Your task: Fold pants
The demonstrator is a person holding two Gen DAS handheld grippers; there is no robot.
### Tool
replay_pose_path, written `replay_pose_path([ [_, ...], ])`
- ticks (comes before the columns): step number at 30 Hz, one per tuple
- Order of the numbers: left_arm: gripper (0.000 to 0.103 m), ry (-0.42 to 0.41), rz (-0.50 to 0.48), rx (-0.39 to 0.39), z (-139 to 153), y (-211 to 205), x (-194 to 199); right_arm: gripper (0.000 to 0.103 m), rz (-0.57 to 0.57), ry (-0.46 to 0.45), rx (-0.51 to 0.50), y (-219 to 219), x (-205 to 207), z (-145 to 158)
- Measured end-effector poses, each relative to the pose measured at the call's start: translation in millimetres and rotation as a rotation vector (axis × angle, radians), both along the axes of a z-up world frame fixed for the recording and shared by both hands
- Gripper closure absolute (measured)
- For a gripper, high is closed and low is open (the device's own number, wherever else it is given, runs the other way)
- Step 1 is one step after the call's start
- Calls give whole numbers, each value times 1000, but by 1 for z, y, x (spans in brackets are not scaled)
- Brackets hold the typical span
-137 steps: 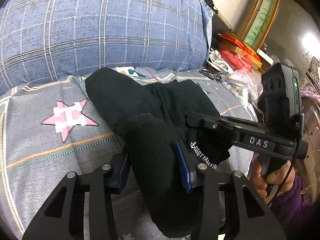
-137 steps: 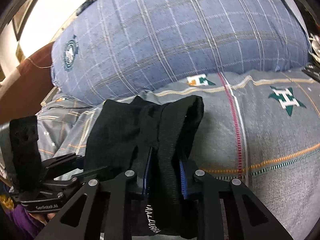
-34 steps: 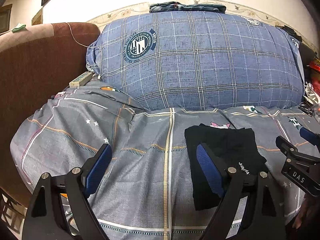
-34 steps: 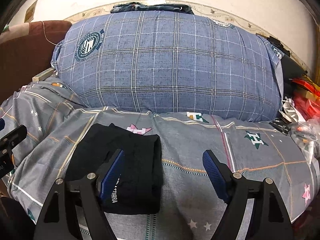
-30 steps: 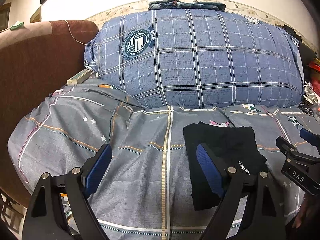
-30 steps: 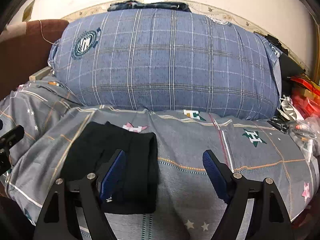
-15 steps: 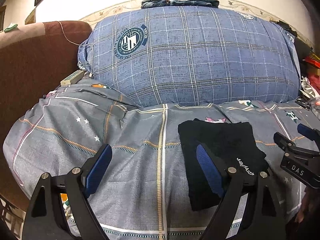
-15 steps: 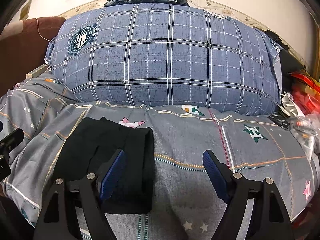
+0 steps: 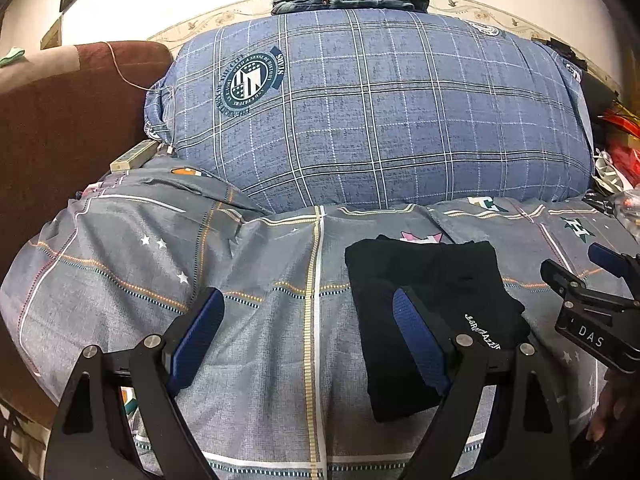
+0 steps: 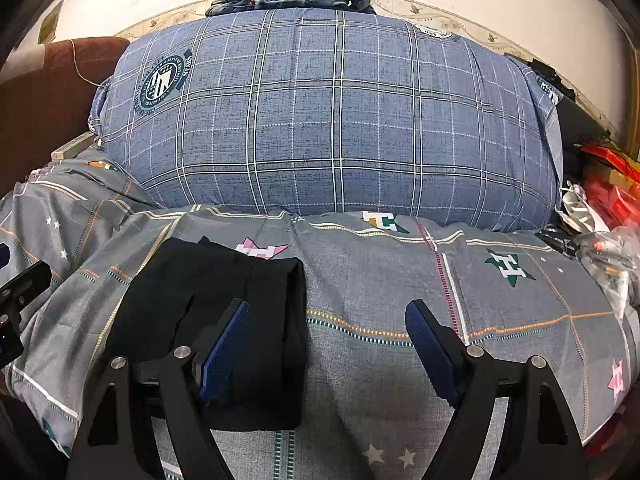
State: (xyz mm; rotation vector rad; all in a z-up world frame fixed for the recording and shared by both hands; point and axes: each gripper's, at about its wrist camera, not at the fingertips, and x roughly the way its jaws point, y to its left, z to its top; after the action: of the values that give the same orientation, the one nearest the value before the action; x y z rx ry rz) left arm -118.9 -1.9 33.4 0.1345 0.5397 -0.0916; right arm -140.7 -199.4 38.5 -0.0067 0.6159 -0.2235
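Left claw (image 9: 306,330) wide and empty, right claw (image 10: 328,340) wide and empty, black pants (image 9: 424,304) folded into a compact rectangle, white lettering at one edge, lying flat on grey patterned bedspread (image 9: 248,320), lower right of left view, lower left of right view.

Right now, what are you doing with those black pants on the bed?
A person is folding them using two hand-held tongs. The black pants lie as a compact folded bundle on the grey patterned bedspread, in front of the big blue checked pillow. The left tongs and the right tongs are both wide open, holding nothing, just hovering over the bed. The folding looks finished.
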Motion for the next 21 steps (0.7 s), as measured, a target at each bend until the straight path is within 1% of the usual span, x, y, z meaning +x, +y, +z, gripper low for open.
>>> replay_pose_path([
  [16,16,21,-4,2,-8,-1,2,21,3,-3,-10,2,1,0],
  [21,16,29,-10,-13,-9,-1,2,21,5,-4,-7,2,0,0],
])
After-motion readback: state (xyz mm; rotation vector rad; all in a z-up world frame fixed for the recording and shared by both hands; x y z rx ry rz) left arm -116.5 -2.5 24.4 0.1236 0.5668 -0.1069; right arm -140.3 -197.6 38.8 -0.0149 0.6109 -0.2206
